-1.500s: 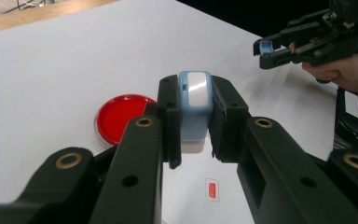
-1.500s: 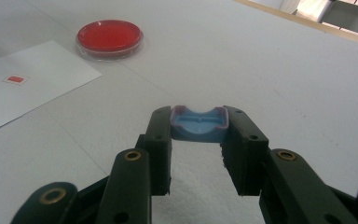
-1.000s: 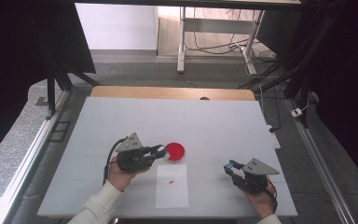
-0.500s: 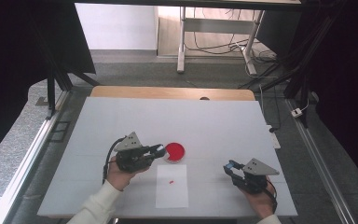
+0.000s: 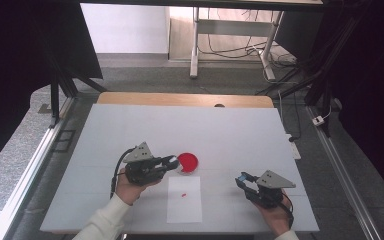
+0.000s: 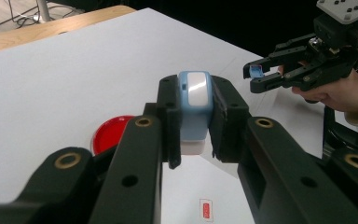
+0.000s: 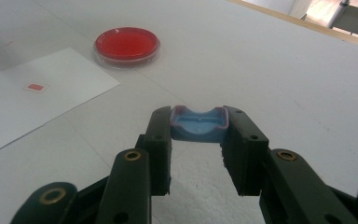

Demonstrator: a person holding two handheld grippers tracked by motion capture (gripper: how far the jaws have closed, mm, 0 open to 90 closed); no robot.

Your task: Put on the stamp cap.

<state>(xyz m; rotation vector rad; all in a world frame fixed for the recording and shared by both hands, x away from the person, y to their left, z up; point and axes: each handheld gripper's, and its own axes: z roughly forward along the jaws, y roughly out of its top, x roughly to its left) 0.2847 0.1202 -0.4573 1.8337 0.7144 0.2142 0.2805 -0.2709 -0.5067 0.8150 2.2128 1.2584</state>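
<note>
My left gripper (image 5: 172,161) (image 6: 195,122) is shut on a light-blue block with a white base (image 6: 195,105), held just above the table beside a red petri dish (image 5: 188,162) (image 6: 109,137) (image 7: 127,45). Farther right, my right gripper (image 5: 241,180) (image 7: 199,140) is shut on a small blue cap (image 7: 199,125), its hollow side facing up. The left gripper view also catches the right gripper (image 6: 256,74) with the cap in its tips. Between the two hands lies a white paper sheet (image 5: 185,207) (image 7: 51,102) carrying a small red mark (image 5: 183,194) (image 7: 36,87) (image 6: 206,208).
The white tabletop (image 5: 190,130) stretches bare toward a wooden strip (image 5: 180,99) at its far edge. Dark frame posts (image 5: 55,100) and cables (image 5: 290,75) stand off the table on both sides. The front edge runs close below both hands.
</note>
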